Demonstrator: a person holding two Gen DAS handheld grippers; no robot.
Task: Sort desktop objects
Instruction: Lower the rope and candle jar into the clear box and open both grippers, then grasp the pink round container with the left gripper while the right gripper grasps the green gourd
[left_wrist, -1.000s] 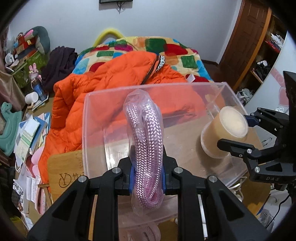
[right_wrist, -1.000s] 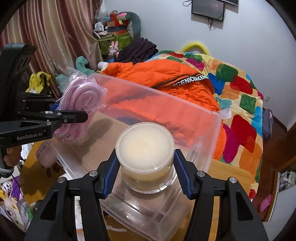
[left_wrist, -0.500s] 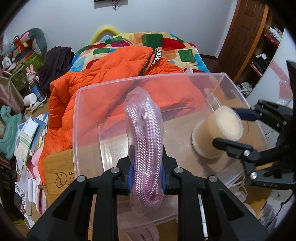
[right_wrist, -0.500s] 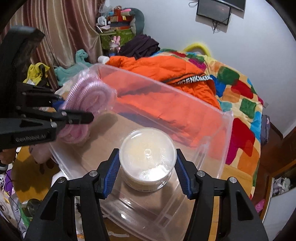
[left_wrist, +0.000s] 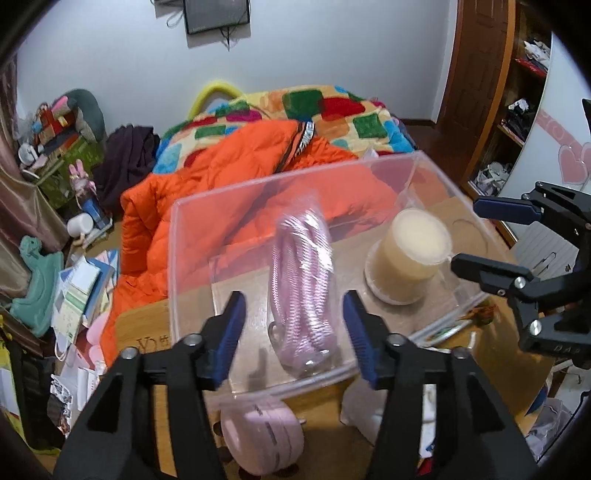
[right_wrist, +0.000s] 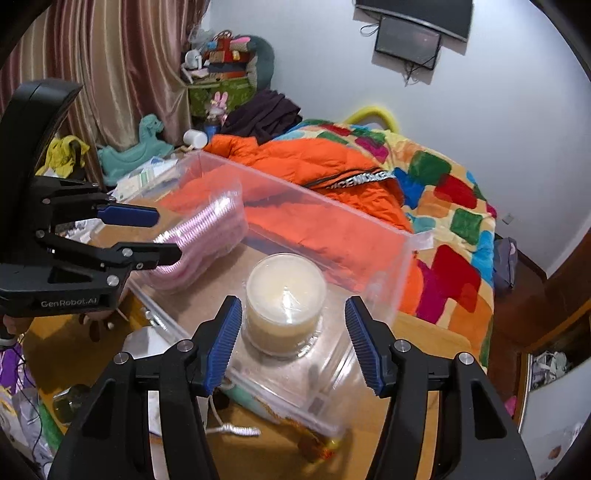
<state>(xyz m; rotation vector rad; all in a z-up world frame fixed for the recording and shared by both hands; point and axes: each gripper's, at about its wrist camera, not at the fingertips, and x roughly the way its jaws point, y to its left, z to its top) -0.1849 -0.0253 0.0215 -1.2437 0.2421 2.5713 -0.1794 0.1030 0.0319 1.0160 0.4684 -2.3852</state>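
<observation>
1. Left gripper (left_wrist: 293, 332): jaws opening, both pads clear of the bagged pink rope (left_wrist: 303, 291) lying between them in the clear plastic bin (left_wrist: 192, 236), toward its left end.
2. Right gripper (right_wrist: 293, 339): jaws opening, pads just beside but not touching the round cream container (right_wrist: 284, 302), which stands near the bin's right end.
3. The bin rests on the wooden table (right_wrist: 417, 332).

White lettering "GenRobot.AI" stands on the black body of the left tool (right_wrist: 168, 234), seen at the left edge of the right wrist view. On the right tool (left_wrist: 491, 238), "DAS" shows near its lower edge. The orange jacket (right_wrist: 314, 166) on the bed carries a striped band with block letters, only partly readable.
</observation>
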